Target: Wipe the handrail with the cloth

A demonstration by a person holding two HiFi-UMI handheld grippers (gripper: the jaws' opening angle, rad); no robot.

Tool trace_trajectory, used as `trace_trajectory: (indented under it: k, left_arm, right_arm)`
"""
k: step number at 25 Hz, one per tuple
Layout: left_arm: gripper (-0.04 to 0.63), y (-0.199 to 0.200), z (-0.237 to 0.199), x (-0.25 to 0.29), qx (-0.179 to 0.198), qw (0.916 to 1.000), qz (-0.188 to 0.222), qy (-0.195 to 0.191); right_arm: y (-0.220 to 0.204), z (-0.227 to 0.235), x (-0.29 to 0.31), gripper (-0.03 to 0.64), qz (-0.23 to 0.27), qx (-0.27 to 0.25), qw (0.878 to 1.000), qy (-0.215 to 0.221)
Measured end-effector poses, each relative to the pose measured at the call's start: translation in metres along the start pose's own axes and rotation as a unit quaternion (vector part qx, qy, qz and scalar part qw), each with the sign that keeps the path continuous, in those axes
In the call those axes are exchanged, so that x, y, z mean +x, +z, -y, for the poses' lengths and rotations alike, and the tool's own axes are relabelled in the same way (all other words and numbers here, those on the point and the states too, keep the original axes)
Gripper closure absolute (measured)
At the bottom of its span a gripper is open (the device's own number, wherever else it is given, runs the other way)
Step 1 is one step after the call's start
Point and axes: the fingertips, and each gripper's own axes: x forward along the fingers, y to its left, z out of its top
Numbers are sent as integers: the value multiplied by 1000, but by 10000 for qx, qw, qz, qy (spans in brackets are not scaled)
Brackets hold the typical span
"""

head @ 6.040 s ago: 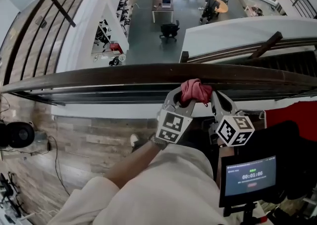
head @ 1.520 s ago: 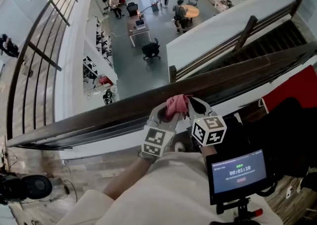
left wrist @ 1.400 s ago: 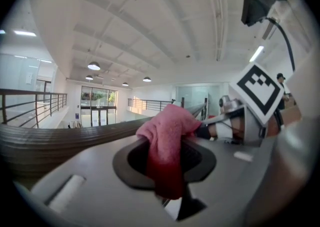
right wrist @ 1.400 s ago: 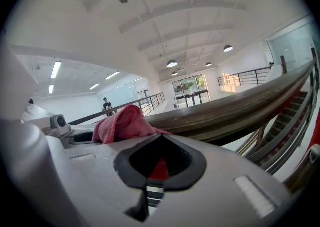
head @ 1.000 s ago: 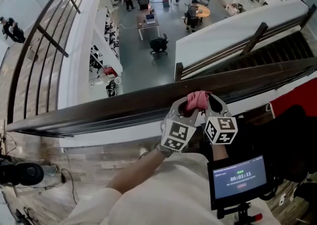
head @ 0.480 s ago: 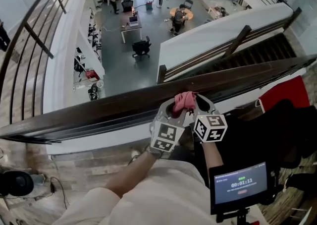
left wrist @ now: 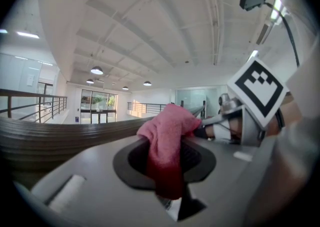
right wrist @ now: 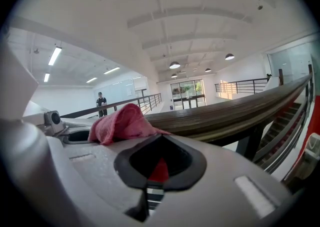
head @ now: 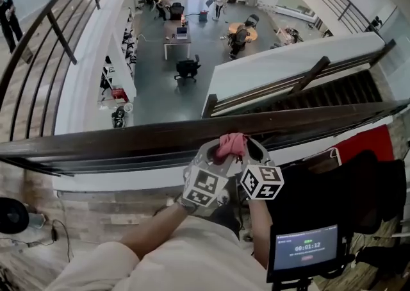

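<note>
The dark wooden handrail (head: 96, 145) runs across the head view from left to right. A crumpled pink cloth (head: 230, 144) sits on top of it. My left gripper (head: 219, 153) is shut on the cloth, which bunches up between its jaws in the left gripper view (left wrist: 167, 138). Close beside it on the right is my right gripper (head: 251, 152), its jaws together. In the right gripper view the cloth (right wrist: 122, 123) lies at the left, against the handrail (right wrist: 235, 111). A small sliver of red shows in the slot of the right gripper (right wrist: 159, 166).
Beyond the rail is a deep drop to a lower floor with desks, chairs and people (head: 186, 33). A stair rail (head: 301, 81) descends at the right. A timer screen (head: 304, 254) is mounted near my body, and a red panel (head: 365, 142) lies below the rail.
Both grippers stay on the rail with the cloth, shifting only slightly back and forth along it. The head view has swung, so the rail now looks more level.
</note>
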Motion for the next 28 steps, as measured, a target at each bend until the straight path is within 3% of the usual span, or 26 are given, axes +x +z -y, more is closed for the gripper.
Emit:
trace_trajectory:
  k: [15,28]
  left_arm:
    - [505,-17,-41,-64,-247,9994,90,205]
    - [505,-22,-70,-104,-387,9981,43,477]
  right_arm:
    - [-10,-74,11,615,-5,-112,9999,-2]
    - [-13,-121,19,615,-102,-18,9988,482]
